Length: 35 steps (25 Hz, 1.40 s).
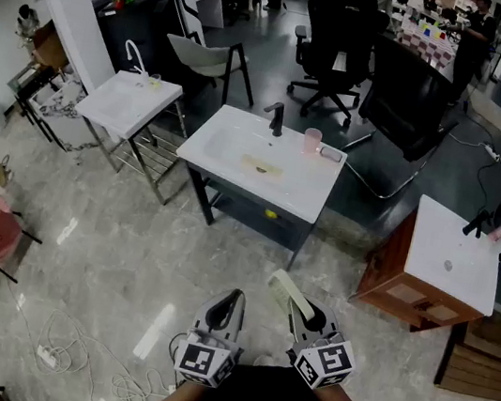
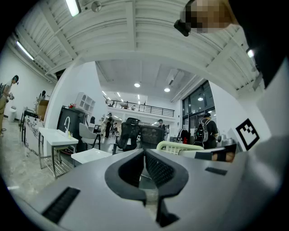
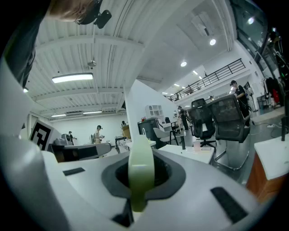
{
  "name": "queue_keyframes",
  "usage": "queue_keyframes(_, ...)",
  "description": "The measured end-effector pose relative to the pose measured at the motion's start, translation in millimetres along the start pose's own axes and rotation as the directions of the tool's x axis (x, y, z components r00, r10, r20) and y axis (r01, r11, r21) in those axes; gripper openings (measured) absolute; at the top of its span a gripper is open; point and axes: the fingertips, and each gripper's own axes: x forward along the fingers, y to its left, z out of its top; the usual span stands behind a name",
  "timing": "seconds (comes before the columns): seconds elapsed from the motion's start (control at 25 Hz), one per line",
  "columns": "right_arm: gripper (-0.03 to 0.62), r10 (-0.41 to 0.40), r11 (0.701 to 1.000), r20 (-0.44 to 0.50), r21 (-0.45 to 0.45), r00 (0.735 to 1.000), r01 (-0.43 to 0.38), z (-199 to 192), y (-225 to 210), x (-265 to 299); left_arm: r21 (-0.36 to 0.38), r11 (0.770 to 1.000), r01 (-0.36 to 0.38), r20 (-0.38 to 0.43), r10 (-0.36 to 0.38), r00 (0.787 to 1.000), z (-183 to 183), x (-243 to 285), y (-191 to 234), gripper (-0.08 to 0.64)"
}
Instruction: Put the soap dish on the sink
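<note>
where right tool point(image 3: 138, 196) grips: thin, rounded soap dish point(image 3: 141, 162)

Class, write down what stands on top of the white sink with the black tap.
On the sink stand a black tap, a pink cup and a small flat item. The basin's yellowish patch is too small to identify. The right claw holds the soap dish.

Head view dim, glare streaks on floor point(image 1: 108, 257); gripper views brighter under ceiling lights point(image 3: 72, 78), strong fisheye, black corners.
</note>
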Motion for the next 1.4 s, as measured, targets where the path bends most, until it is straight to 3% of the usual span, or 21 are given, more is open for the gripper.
queue_keyframes(0.24, 0.011, 0.007, 0.999, -0.007, -0.032, 1.0, -0.008, -14, -1, -4, -0.004, 1.0, -0.011, 0.001, 0.011, 1.0, -8, -4, -7, 0.017)
queue_keyframes(0.6, 0.011, 0.056, 0.998, -0.025, 0.044, 0.998, -0.054, -29, 9, 6, -0.005, 0.998, -0.06, -0.024, 0.06, 0.998, -16, -21, 4, 0.017)
queue_keyframes(0.84, 0.011, 0.094, 0.994, -0.046, 0.055, 0.995, -0.092, -29, 20, 35, -0.043, 0.994, -0.1, -0.037, 0.098, 0.994, -16, -17, 38, 0.017)
queue_keyframes(1.12, 0.012, 0.079, 0.997, -0.08, 0.004, 0.994, -0.079, -16, 17, 91, -0.064, 0.995, -0.078, 0.013, 0.079, 0.997, 3, 23, 83, 0.017)
queue_keyframes(1.4, 0.011, 0.05, 0.998, -0.131, -0.019, 0.99, -0.053, -10, 8, 173, -0.11, 0.99, -0.084, 0.01, 0.085, 0.996, 8, 68, 159, 0.017)
